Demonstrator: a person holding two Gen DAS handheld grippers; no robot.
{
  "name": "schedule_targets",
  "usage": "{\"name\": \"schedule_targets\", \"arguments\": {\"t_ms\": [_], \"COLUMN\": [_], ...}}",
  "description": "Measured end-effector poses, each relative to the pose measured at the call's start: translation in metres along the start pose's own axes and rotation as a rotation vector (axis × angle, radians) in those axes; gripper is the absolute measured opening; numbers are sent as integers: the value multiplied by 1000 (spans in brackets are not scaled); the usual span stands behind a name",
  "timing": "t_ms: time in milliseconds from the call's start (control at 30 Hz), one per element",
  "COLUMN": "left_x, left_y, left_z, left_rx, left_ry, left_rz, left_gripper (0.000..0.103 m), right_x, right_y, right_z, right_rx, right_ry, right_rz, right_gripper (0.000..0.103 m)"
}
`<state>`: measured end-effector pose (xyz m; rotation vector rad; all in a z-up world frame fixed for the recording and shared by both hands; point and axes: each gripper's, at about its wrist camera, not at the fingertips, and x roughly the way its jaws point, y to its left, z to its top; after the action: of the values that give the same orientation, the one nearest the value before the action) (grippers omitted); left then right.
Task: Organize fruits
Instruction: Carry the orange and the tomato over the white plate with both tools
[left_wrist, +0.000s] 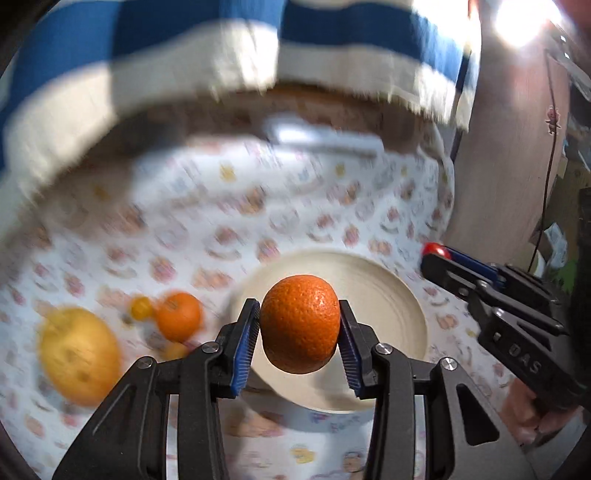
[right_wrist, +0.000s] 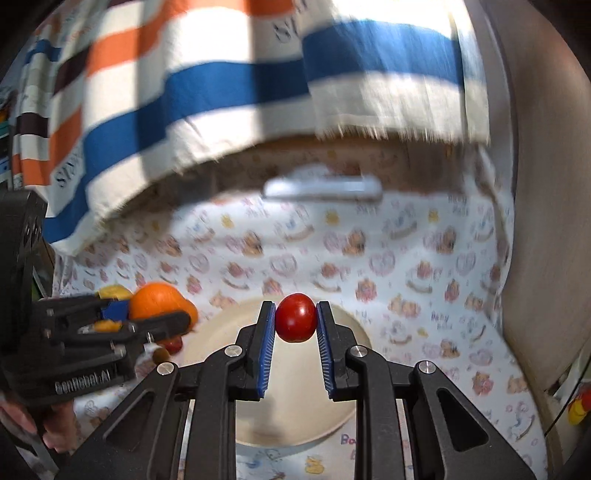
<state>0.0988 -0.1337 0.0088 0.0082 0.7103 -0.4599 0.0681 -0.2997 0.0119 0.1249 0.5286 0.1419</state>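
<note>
My left gripper (left_wrist: 300, 325) is shut on an orange tangerine (left_wrist: 300, 328) and holds it above the near edge of a cream plate (left_wrist: 388, 295). My right gripper (right_wrist: 295, 321) is shut on a small red tomato (right_wrist: 296, 322) above the same plate (right_wrist: 343, 376). The right gripper also shows at the right of the left wrist view (left_wrist: 436, 254). The left gripper with its tangerine (right_wrist: 157, 301) shows at the left of the right wrist view. On the cloth lie a yellow pear-like fruit (left_wrist: 79, 354), a second tangerine (left_wrist: 179, 315) and a small yellow fruit (left_wrist: 141, 308).
The table carries a patterned white cloth (left_wrist: 258, 221). A striped towel (right_wrist: 221, 85) hangs over the far edge. A white flat object (right_wrist: 321, 188) lies at the back. A wooden panel (left_wrist: 509, 166) stands to the right.
</note>
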Motion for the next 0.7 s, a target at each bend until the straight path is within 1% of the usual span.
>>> {"name": "schedule_targets", "arguments": {"t_ms": [33, 67, 133, 167, 267, 300, 400, 467, 500, 533, 600, 700], "left_x": [8, 16, 28, 32, 39, 40, 35, 38, 40, 42, 46, 48], "left_y": [0, -1, -4, -6, -7, -7, -14, -15, -13, -11, -10, -10], "left_z": [-3, -6, -11, -13, -18, -18, -18, -18, -19, -19, -21, -23], "left_rx": [-21, -27, -11, -3, 12, 18, 57, 60, 52, 42, 38, 52], "left_ry": [18, 35, 61, 71, 99, 103, 83, 94, 110, 127, 143, 139], "left_rz": [-6, -2, 6, 12, 9, 4, 26, 33, 24, 13, 17, 41], "left_gripper": [40, 40, 40, 40, 40, 40, 40, 40, 40, 40, 40, 40], "right_x": [6, 12, 24, 29, 39, 40, 40, 45, 49, 50, 52, 52], "right_y": [-4, -8, -12, -13, -14, -14, -13, -14, -14, -15, -15, -14], "right_z": [-1, -4, -7, -9, -12, -13, -13, -16, -18, -21, -22, -24], "right_rx": [16, 25, 12, 10, 19, 18, 17, 30, 35, 49, 59, 48], "right_ry": [24, 45, 98, 119, 181, 187, 203, 259, 309, 328, 335, 338], "right_rz": [3, -12, -73, -82, -64, -58, -51, -67, -92, -92, -52, -69], "right_gripper": [23, 23, 23, 23, 23, 23, 23, 23, 23, 23, 23, 23]}}
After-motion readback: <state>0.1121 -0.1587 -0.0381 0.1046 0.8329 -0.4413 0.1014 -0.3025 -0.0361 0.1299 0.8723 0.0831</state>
